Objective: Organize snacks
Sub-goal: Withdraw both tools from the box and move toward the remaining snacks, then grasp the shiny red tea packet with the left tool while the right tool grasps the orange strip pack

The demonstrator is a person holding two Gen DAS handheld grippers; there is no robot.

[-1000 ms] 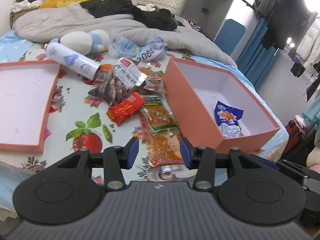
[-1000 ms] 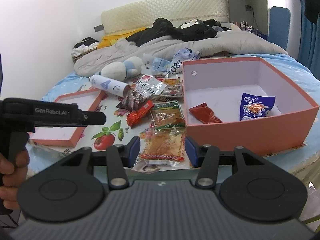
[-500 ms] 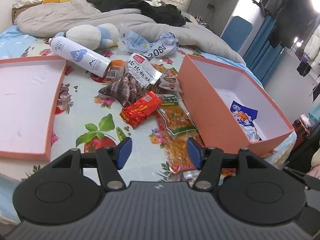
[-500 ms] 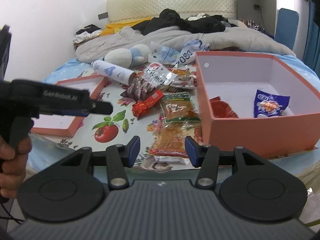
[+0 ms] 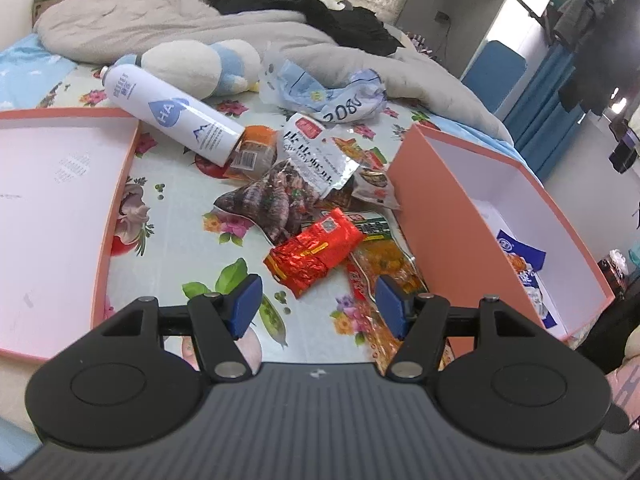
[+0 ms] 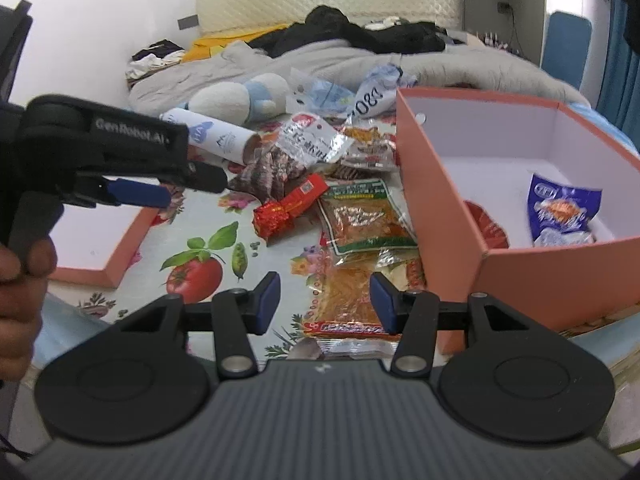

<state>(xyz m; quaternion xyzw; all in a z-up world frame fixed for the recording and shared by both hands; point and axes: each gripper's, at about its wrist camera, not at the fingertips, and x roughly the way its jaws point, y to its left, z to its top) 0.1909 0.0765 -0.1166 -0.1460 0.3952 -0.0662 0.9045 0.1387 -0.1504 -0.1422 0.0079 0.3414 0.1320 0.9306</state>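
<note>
Both grippers are standing parted and empty; the left gripper [image 5: 316,300] has just been widening its jaws, with nothing between them but the flowered sheet showing beyond, and the right gripper [image 6: 324,302] is holding its jaws apart over the near end of the orange packet [image 6: 348,300], not touching it as far as can be told. By my reading the step in hand is the approach for the next pick, with two snacks already lying in the orange box [image 6: 560,276]: the blue packet [image 6: 562,210] and a red one [image 6: 486,226] against the near wall. Just ahead of the left jaws, the red foil packet [image 5: 316,252] is lying flat on the sheet, its long axis running diagonally from near-left to far-right, its far end pointing toward the box and overlapping the green-edged packet [image 5: 376,228]; the orange packet is lying lengthwise, pointing away from the right gripper toward the green-edged one. The next move is likely calling for a descent onto one packet, jaws set across its short width, pinching the crinkly foil without snagging its neighbour, then carrying it over the box wall. Beyond the heap, the white bottle [image 5: 172,116] is lying on its side, slanting from far-left to near-right, beside the box lid [image 5: 116,216] and the plush toy [image 5: 200,64].
</note>
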